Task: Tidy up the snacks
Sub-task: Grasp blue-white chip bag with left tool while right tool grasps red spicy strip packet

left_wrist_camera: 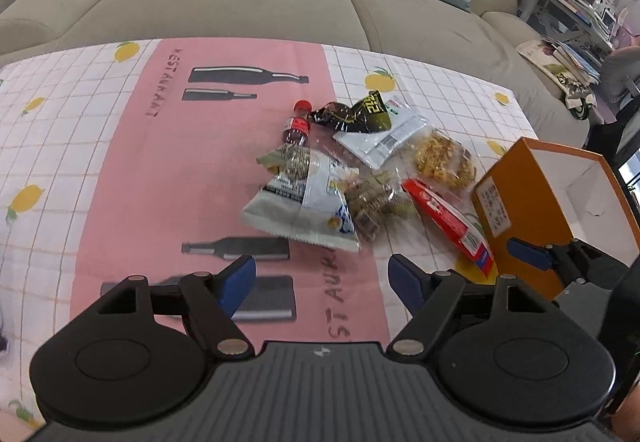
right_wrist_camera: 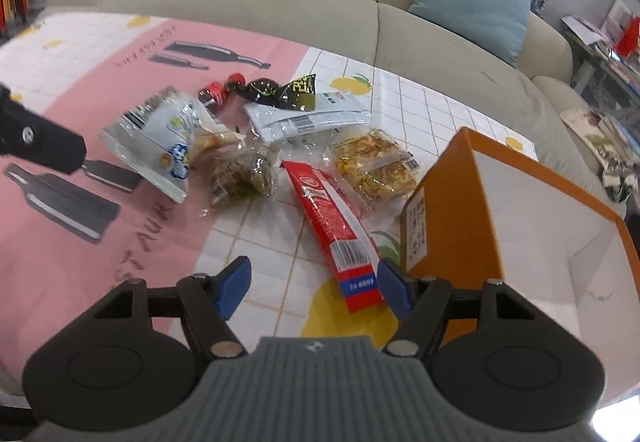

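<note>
Blue pads mark both tools: the left gripper (left_wrist_camera: 322, 276) stands with jaws spread wide and nothing between them, low over the pink band of the tablecloth (left_wrist_camera: 120, 178). The right gripper (right_wrist_camera: 314, 284) is likewise open. The near end of the red stick pack (right_wrist_camera: 340, 230) lies inside its gap close to the right-hand pad; contact cannot be confirmed, and no pinch is visible.

Step in hand, by judgement: approach to the first pick. No snack has yet been moved into the orange box (right_wrist_camera: 452, 202), which stands open just right of the pile, its white interior empty as far as it shows.

Next move calls for: lower the right jaws over the red stick pack, centre it, close, then lift over the box wall. The left gripper is best placed for the white-and-blue packet (left_wrist_camera: 304, 210), which lies nearest to it.

Farther off lie the clear bag of green pieces (right_wrist_camera: 244, 178), the yellow snack bag (right_wrist_camera: 372, 162), the flat white pouch (right_wrist_camera: 308, 116), the black-and-gold wrapper (right_wrist_camera: 280, 92) and the small cola bottle (left_wrist_camera: 298, 126).

Limits of view: the box floor is cut off at the frame edge. The packets overlap, so anything beneath them is hidden. Label print is not legible.
</note>
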### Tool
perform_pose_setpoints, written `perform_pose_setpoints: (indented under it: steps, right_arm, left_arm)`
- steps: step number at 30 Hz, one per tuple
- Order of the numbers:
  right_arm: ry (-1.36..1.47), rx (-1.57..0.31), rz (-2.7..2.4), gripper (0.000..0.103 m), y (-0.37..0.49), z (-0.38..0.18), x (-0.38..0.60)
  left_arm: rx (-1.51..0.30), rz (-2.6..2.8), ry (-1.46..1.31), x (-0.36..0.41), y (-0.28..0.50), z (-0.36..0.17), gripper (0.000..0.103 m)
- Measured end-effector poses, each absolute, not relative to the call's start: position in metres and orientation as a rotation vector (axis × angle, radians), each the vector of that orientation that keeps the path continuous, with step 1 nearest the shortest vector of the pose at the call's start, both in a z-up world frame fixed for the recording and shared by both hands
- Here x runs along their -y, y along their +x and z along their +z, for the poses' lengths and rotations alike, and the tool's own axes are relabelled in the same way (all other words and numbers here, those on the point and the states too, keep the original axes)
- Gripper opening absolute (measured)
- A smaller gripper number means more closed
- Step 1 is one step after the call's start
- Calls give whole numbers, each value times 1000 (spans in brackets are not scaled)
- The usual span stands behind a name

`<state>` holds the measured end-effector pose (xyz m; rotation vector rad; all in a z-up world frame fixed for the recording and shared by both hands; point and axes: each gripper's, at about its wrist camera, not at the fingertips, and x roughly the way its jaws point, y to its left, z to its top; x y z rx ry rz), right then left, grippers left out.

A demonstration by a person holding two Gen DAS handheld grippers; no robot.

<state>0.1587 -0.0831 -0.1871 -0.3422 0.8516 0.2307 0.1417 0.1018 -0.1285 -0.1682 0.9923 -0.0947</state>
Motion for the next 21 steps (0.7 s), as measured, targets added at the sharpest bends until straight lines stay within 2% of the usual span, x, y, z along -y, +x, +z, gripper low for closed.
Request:
perform_pose_setpoints:
  steps: [21]
  right_arm:
    - [-457,-848,231,67,209,-236,78]
  left_arm:
    - [-985,-86,-75,-97,220,-174,91]
